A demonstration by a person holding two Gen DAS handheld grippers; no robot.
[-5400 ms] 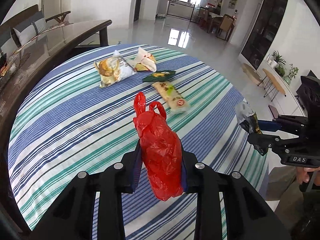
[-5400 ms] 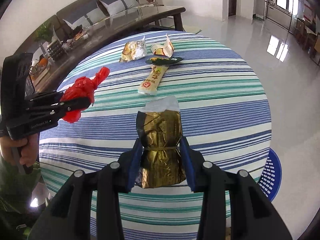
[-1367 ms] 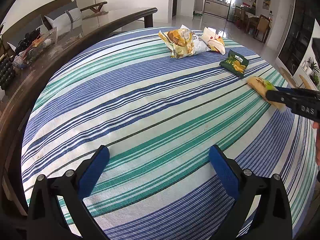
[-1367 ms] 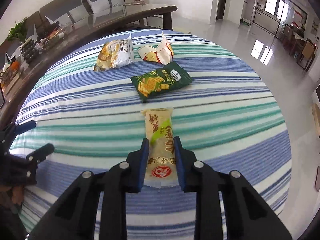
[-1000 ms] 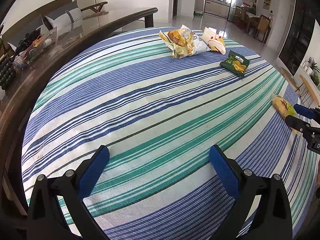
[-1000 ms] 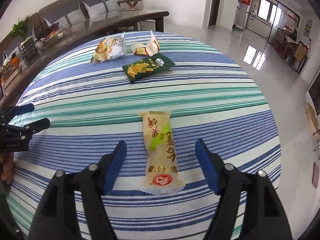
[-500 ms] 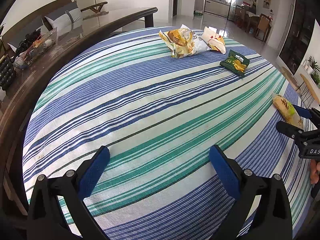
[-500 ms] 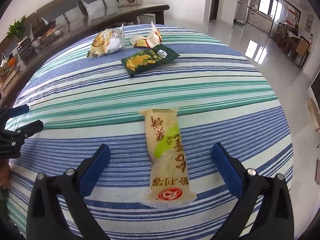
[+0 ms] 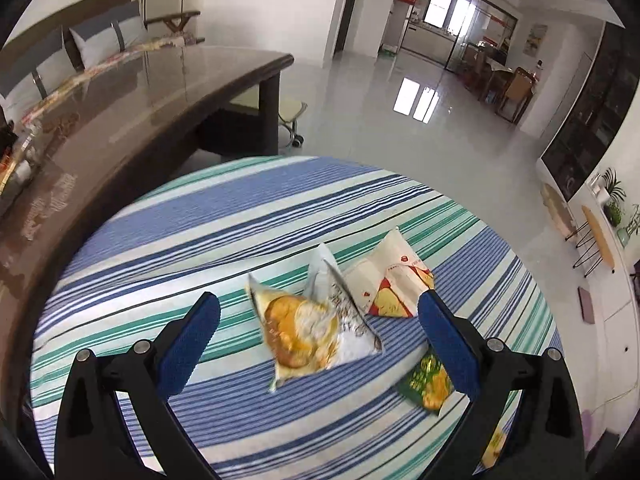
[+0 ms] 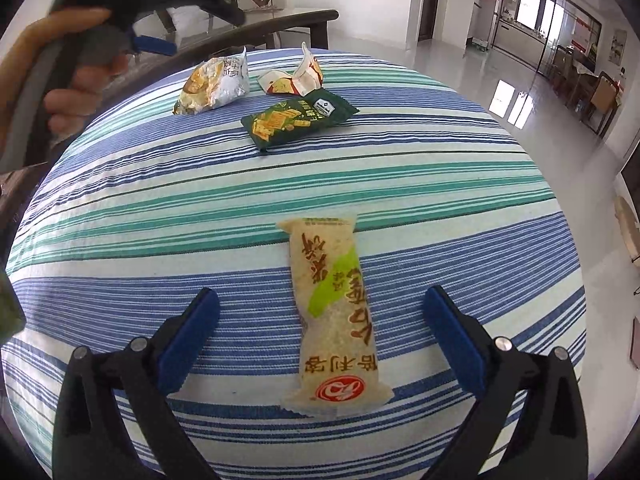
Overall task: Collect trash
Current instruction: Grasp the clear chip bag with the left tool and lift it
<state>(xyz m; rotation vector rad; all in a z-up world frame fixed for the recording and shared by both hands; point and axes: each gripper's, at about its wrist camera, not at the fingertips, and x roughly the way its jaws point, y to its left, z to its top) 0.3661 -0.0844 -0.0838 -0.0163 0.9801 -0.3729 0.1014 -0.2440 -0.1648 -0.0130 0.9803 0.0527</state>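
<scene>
The right tool (image 10: 320, 332) hangs wide open over a beige cracker wrapper (image 10: 335, 316) lying flat on the striped table (image 10: 160, 200), touching neither pad. Farther off, the left tool (image 9: 318, 336), jaws also spread and empty, hovers above a silver-yellow snack bag (image 9: 308, 326), beside a white wrapper (image 9: 390, 280) and green packet (image 9: 426, 384).

Four snack wrappers (image 10: 336, 312) lie on the striped tablecloth (image 10: 160, 200).
</scene>
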